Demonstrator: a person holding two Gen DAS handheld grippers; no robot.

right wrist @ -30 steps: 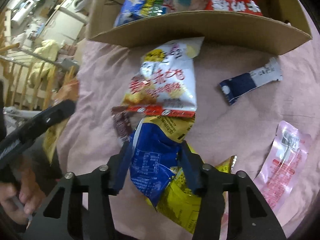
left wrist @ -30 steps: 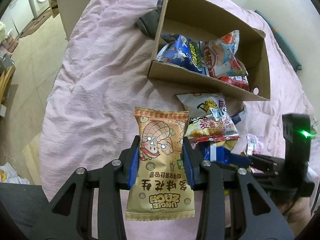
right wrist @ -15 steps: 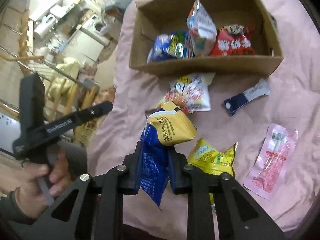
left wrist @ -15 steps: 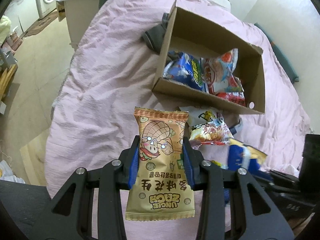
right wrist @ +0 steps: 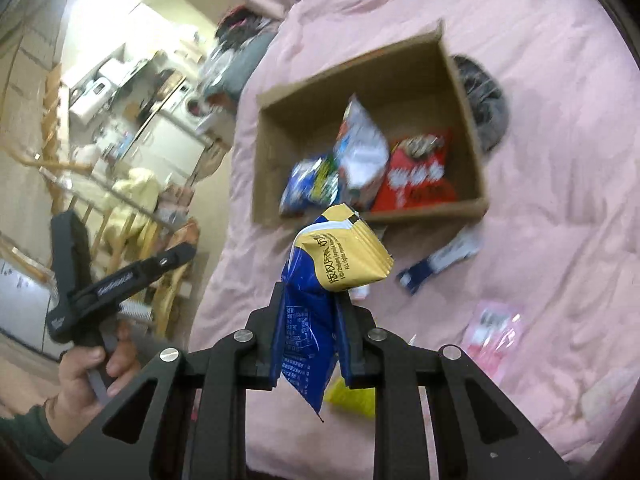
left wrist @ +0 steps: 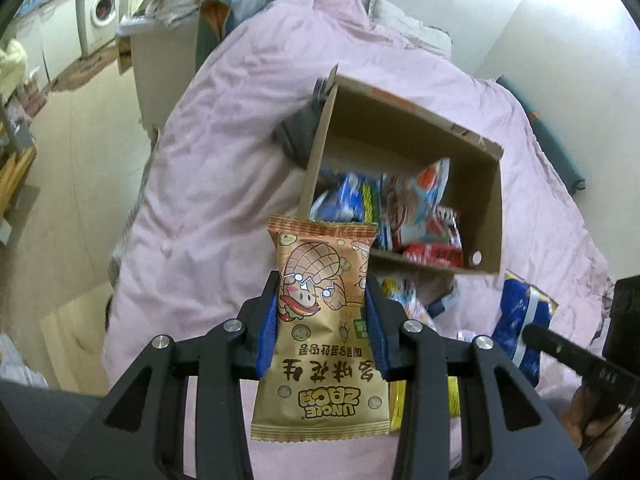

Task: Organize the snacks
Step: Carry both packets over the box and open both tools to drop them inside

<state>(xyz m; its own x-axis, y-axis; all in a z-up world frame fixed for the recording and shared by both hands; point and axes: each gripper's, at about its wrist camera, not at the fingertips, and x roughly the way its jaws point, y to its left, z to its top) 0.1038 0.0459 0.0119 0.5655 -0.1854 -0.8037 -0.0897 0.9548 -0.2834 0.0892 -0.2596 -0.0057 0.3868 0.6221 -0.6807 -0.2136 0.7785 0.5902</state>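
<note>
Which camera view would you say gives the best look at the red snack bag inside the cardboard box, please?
The right wrist view: the red snack bag lies almost fully exposed in the cardboard box, its face towards the camera. In the left wrist view only a red strip shows behind the box's near wall, under other packets.

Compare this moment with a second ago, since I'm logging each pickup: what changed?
The right hand-held gripper has just closed on the blue and yellow packet and lifted it off the pink bedspread; a second ago its jaws only straddled it. The left hand-held gripper rose too, still clamping the peanut packet. The cardboard box and its snacks stayed put.
</note>
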